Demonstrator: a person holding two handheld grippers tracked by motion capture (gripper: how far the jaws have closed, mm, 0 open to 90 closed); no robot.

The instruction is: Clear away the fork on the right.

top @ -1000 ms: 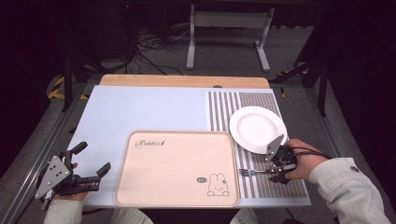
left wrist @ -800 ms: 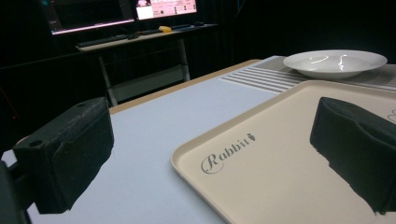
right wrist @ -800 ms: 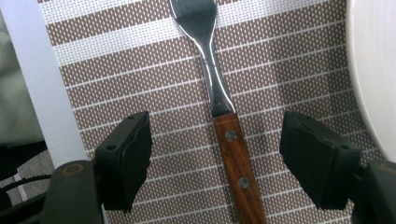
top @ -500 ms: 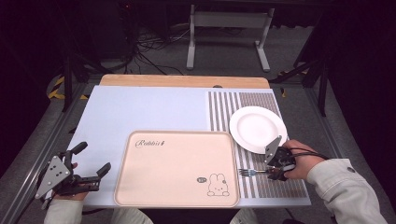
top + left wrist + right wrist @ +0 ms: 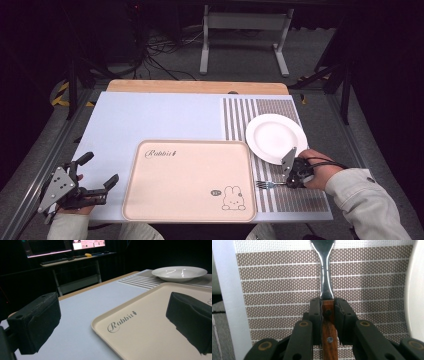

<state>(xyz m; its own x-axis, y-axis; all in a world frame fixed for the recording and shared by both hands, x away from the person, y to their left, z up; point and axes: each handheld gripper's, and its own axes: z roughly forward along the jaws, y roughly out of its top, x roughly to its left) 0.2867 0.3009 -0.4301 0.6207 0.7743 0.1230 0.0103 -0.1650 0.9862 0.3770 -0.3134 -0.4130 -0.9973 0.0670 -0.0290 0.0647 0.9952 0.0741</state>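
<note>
A fork (image 5: 265,185) with a wooden handle (image 5: 328,322) and steel neck lies over the striped placemat (image 5: 295,197), tines pointing toward the beige tray (image 5: 190,180). My right gripper (image 5: 292,177) is shut on the fork's handle, its jaws pressed to both sides of the wood (image 5: 327,312). A white plate (image 5: 276,137) rests on the placemat just behind that gripper. My left gripper (image 5: 87,182) hovers at the table's front left corner, open, jaws wide apart and nothing between them (image 5: 112,322); it faces the tray's left edge (image 5: 100,325).
The tray bears a rabbit drawing (image 5: 232,197) and a script logo (image 5: 120,321). A pale blue mat (image 5: 150,120) covers the table, with a wooden strip (image 5: 195,86) at the far edge. A metal stand (image 5: 245,30) and cables are on the floor beyond.
The right gripper with the fork has shifted slightly; the fork stays low over the placemat beside the tray. The left gripper has not moved.
</note>
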